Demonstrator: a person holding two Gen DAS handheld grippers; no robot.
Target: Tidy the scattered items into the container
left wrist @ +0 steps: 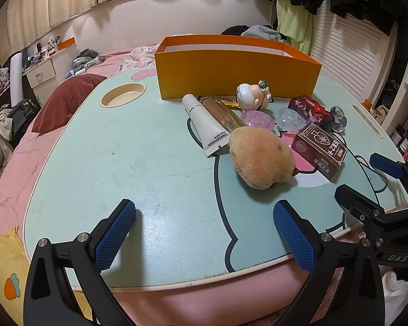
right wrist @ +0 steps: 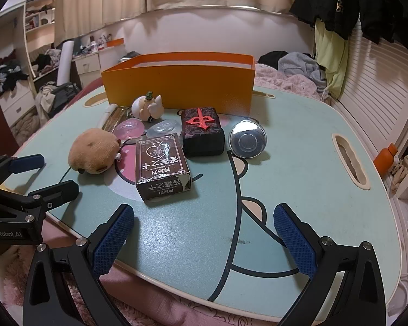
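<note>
Left wrist view: my left gripper [left wrist: 204,231] hangs over the near edge of the pale green lap table [left wrist: 122,149], jaws spread wide and holding nothing. My right gripper [right wrist: 204,233], seen from its own camera, is likewise spread wide and empty above the table's near edge. At the far side stands the orange box [left wrist: 231,73], open at the top; what lies inside I cannot tell. The scattered items sit in a cluster on the table in front of it. A white tube [left wrist: 206,125] lies beside a clear amber bottle [left wrist: 223,114], both pointing toward the box. A small white figurine [left wrist: 251,96] stands just before the box wall. A pink jelly disc [left wrist: 258,119] and a clear one [left wrist: 289,119] lie side by side. Nearest my left gripper is a brown plush toy [left wrist: 259,159], next to a dark card box [right wrist: 161,168]. Behind that sit a black block with a red emblem [right wrist: 202,131] and a round metal tin [right wrist: 247,140].
</note>
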